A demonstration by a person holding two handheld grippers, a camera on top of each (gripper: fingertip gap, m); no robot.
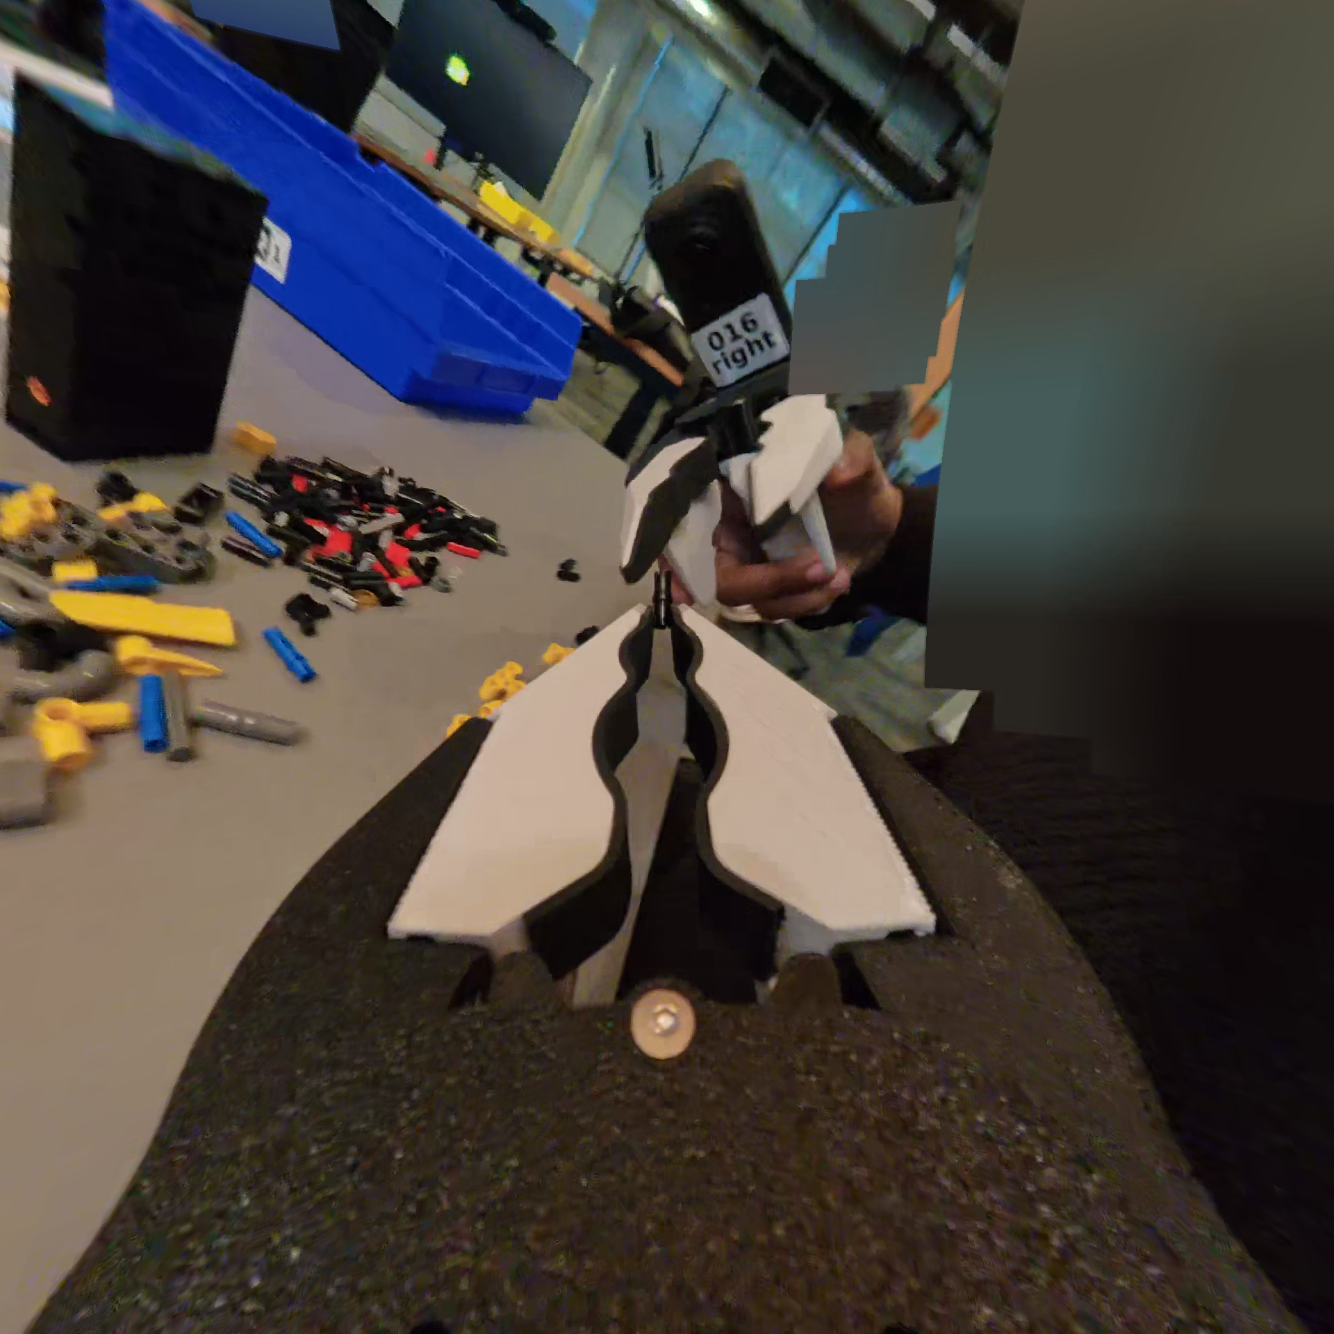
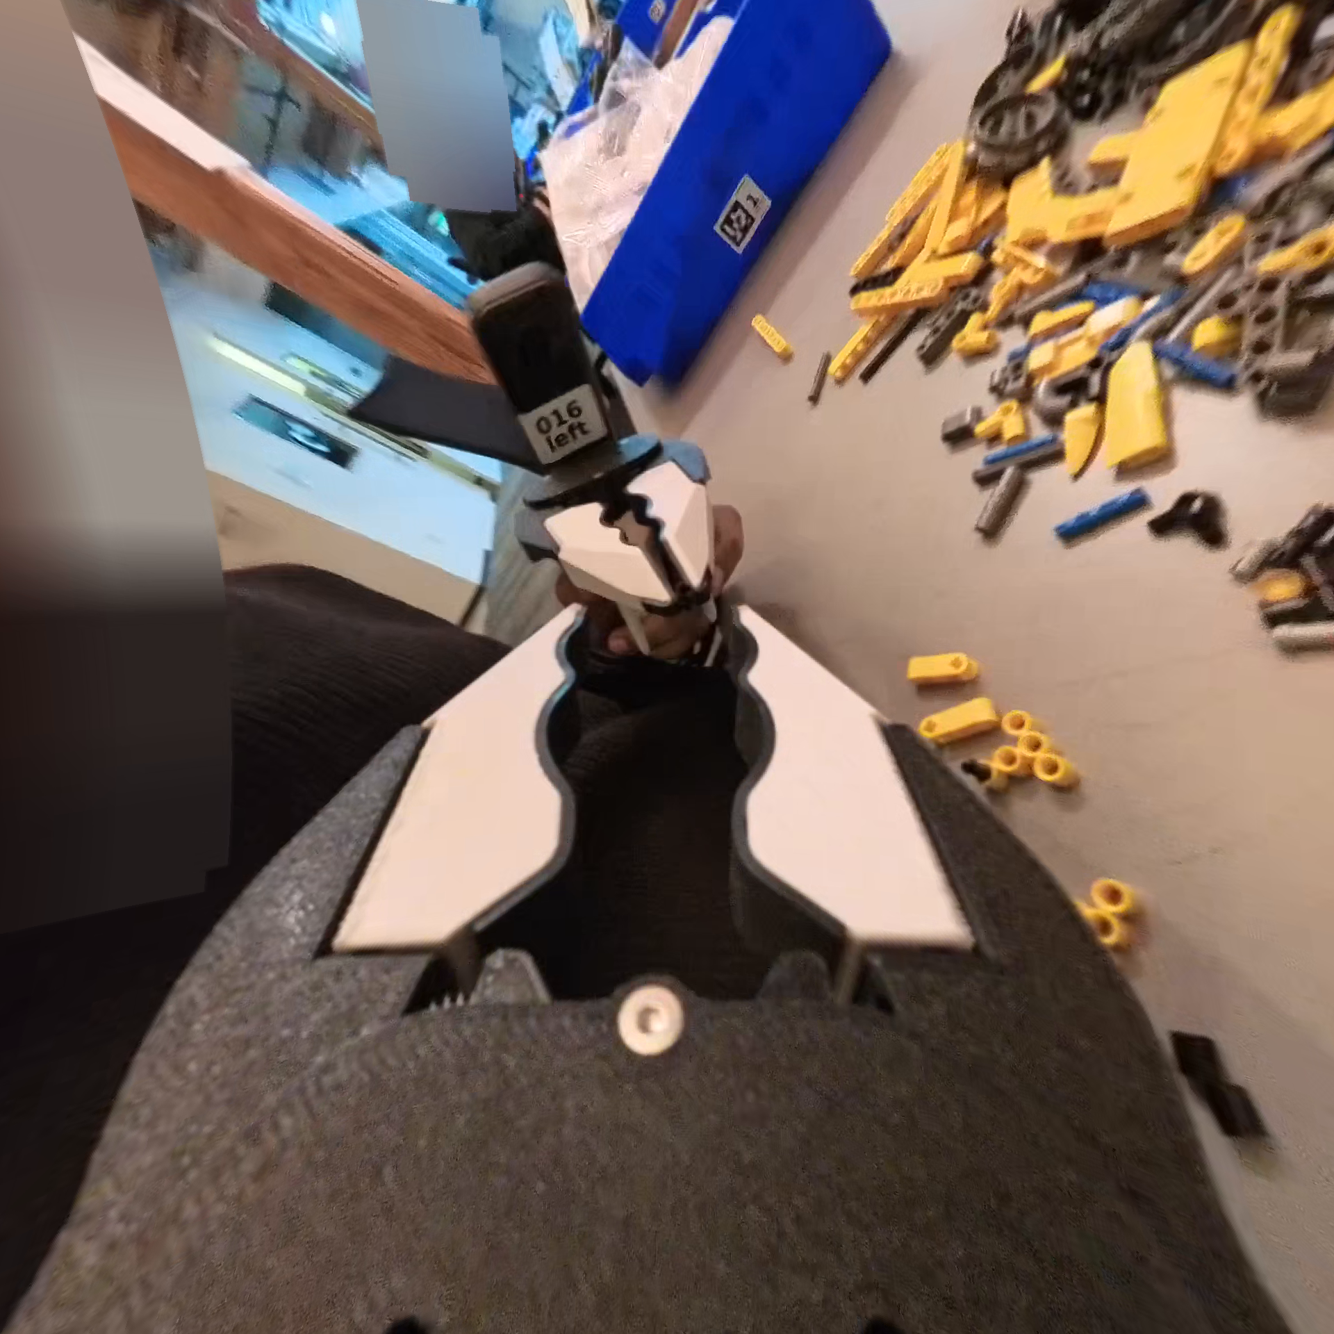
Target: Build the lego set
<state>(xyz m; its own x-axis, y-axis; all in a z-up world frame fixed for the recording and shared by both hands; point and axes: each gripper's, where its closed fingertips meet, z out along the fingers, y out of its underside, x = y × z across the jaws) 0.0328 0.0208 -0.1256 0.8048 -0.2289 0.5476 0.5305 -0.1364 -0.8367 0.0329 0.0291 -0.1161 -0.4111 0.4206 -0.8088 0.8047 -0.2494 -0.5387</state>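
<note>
My left gripper [image 1: 660, 613] is shut on a small black pin [image 1: 660, 593] that sticks up from between its fingertips, held above the grey table [image 1: 180, 902]. My right gripper [image 2: 660, 621] is open and empty. Its fingers stand on either side of the left gripper [image 2: 671, 577], which faces it at close range. In the left wrist view the right gripper [image 1: 711, 498] hangs just above and behind the pin, held by a hand [image 1: 779, 577]. The two grippers are tip to tip, a short gap apart.
A blue bin [image 1: 375, 238] and a black box [image 1: 123, 289] stand at the back of the table. Loose building pieces lie about: a black and red heap [image 1: 361, 527], yellow, blue and grey parts [image 1: 108, 650], a large yellow pile [image 2: 1119, 216], and small yellow connectors [image 2: 1025, 751]. Left and right tips are no more than a few centimetres apart.
</note>
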